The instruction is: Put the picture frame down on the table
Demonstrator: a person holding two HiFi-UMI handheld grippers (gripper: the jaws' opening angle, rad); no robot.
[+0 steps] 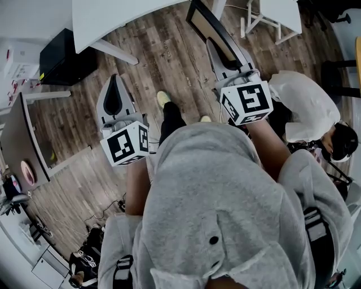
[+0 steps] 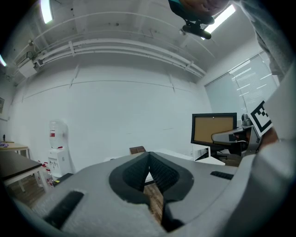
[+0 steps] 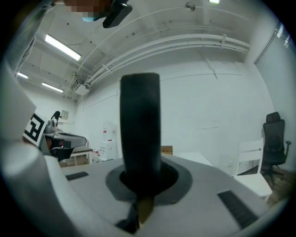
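Right gripper view: the right gripper (image 3: 140, 185) pinches the frame (image 3: 140, 139) by its black edge. Beside it, the left gripper (image 2: 149, 156) is pressed together, empty. The table (image 1: 113, 17) edge lies ahead across open floor (image 1: 163, 56).

I see a wood-plank floor (image 1: 169, 51), a white worktop (image 1: 118, 17), bare white walls (image 2: 120, 106), ceiling strip lights (image 3: 62, 47) and a water dispenser (image 2: 55, 150).

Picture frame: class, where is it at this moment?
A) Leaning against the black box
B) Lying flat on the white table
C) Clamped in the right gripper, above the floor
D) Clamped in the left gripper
C: in the head view the picture frame sticks out of the right gripper over the wood floor, and the right gripper view shows its dark edge between the jaws.
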